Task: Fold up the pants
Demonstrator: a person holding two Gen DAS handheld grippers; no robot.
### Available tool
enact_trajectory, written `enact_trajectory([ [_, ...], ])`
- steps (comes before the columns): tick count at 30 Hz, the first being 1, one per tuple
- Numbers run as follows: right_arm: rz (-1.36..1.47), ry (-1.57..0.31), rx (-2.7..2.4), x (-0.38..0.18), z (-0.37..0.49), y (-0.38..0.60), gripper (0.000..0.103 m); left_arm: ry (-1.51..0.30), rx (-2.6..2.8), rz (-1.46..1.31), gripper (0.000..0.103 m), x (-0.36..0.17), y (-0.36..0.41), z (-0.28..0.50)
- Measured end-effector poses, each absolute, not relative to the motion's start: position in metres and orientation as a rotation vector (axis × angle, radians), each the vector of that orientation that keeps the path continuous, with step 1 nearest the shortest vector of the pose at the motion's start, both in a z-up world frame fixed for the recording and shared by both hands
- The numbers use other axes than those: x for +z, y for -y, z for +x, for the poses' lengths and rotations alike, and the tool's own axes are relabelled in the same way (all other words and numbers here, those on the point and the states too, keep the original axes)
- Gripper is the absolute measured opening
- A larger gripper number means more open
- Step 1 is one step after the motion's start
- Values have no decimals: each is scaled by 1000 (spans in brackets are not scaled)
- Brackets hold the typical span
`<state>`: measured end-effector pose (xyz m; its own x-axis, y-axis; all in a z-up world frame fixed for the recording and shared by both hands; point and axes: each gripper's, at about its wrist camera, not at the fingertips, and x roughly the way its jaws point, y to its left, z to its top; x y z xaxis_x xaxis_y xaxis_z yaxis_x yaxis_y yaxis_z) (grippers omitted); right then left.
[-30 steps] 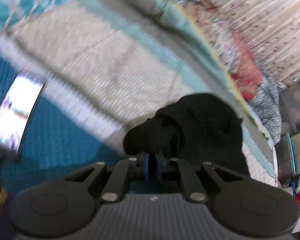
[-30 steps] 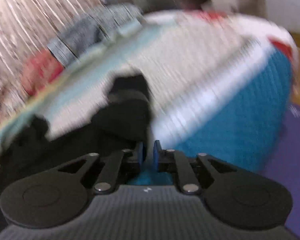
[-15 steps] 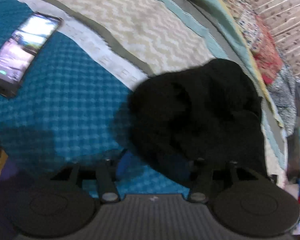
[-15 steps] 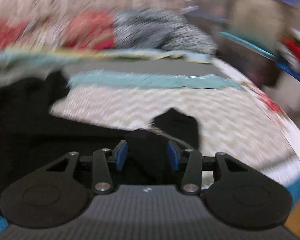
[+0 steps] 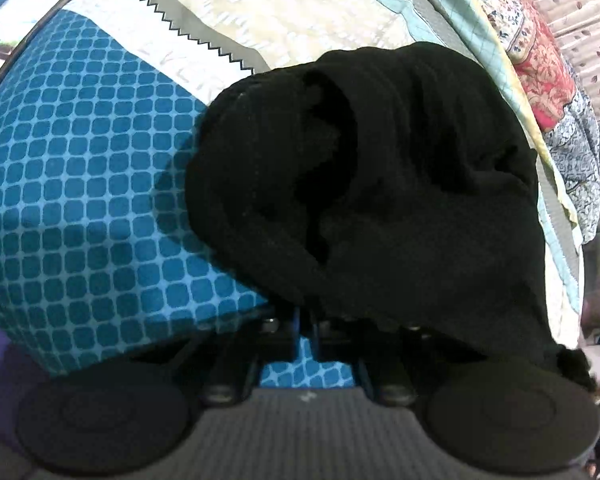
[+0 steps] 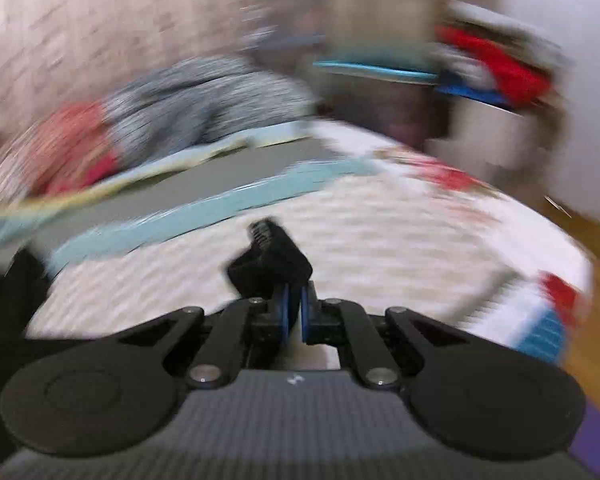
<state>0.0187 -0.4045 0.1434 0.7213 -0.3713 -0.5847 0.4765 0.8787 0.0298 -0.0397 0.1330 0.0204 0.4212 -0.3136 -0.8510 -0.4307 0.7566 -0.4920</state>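
The black pants (image 5: 372, 184) lie bunched in a heap on the patterned bed cover (image 5: 80, 184). In the left wrist view my left gripper (image 5: 305, 330) has its blue pads close together under the near edge of the heap, shut on the fabric. In the blurred right wrist view my right gripper (image 6: 293, 312) is shut on a small black end of the pants (image 6: 270, 260), lifted above the cream zigzag part of the cover (image 6: 380, 248). More black cloth (image 6: 8, 292) shows at the left edge.
A phone (image 5: 16, 20) lies on the bed at the far left. Patterned pillows (image 5: 548, 60) line the far side. Shelves with red and blue items (image 6: 480, 68) stand past the bed's right end. Wooden floor (image 6: 592, 320) shows at right.
Both grippers opened half a second ago and have shut again on the pants. The right gripper has swung right with a black cloth end. The left view has closed in on the heap.
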Motion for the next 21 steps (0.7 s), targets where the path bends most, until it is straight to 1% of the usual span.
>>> enact_trajectory([
  [2,247,-632,-522,139,6,428,9,-1171,79,-753,5,21,-132,-39],
  [4,277,-691,-601,126,-5,444,17,-1182,79,-760,5,22,-130,-42],
  [5,264,-711,-664,120,-9,446,20,-1187,81,-755,5,22,-131,-44],
  [7,258,-734,-775,111,-19,450,46,-1193,64,-743,7,28,-132,-52],
  [9,338,-662,-815,115,-33,455,46,-1182,4,-715,8,41,-133,-55],
  [10,366,-617,-809,119,-38,453,46,-1163,-33,-706,10,49,-136,-56],
  [12,360,-582,-754,131,-29,443,46,-1090,-101,-682,19,72,-139,-60],
  [14,346,-581,-624,144,-3,423,46,-991,-127,-653,37,94,-144,-61],
  [15,353,-590,-555,148,10,412,46,-932,-124,-632,40,105,-148,-59],
  [16,370,-602,-460,150,28,398,46,-892,-115,-611,43,112,-150,-54],
  [18,402,-634,-291,150,67,370,46,-859,-81,-572,43,118,-153,-34],
  [21,418,-703,-80,143,136,319,46,-852,-66,-557,43,110,-150,0],
])
